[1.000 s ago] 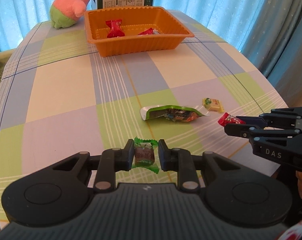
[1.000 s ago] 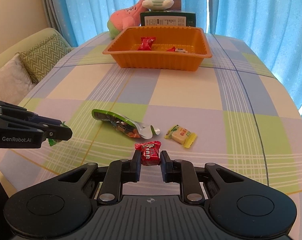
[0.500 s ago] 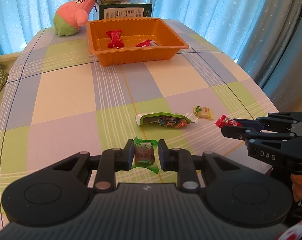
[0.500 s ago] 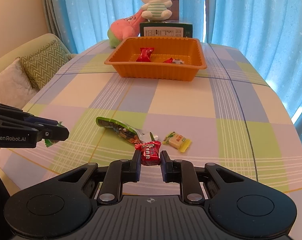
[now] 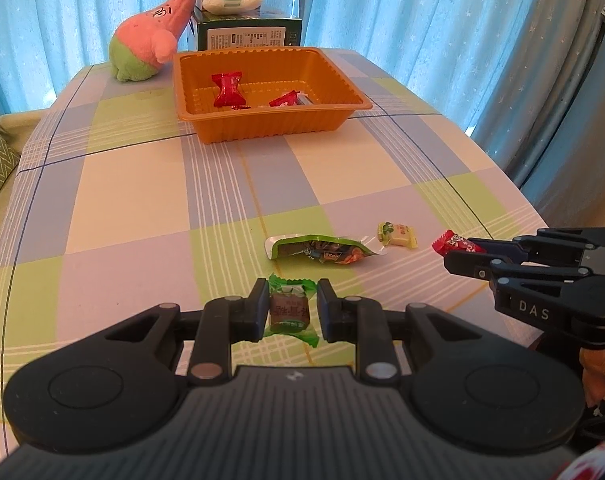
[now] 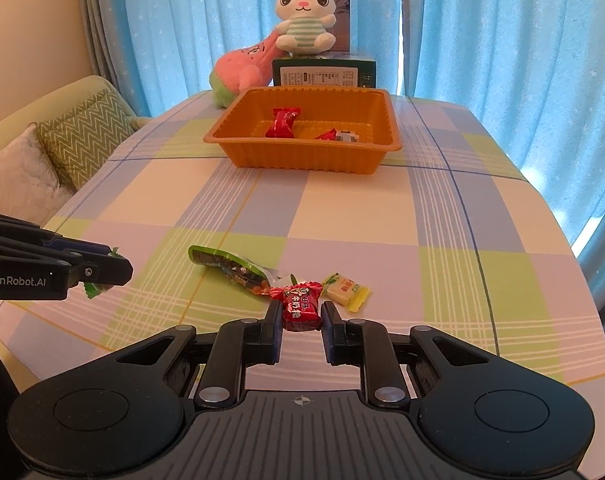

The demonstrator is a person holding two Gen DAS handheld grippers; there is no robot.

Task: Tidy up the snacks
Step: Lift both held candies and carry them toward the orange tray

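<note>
My left gripper is shut on a green-wrapped candy, held above the table's near edge; it also shows in the right wrist view. My right gripper is shut on a red-wrapped candy, also seen in the left wrist view. The orange tray stands at the far end with red candies inside. A green snack packet and a yellow candy lie on the checked tablecloth.
Behind the tray stand a dark green box, a pink and green plush and a white rabbit plush. A sofa with cushions is on the left. Blue curtains hang around.
Both grippers have risen and drawn back with their candies, so the tray and the table look farther and lower. The packet and yellow candy have not moved.
</note>
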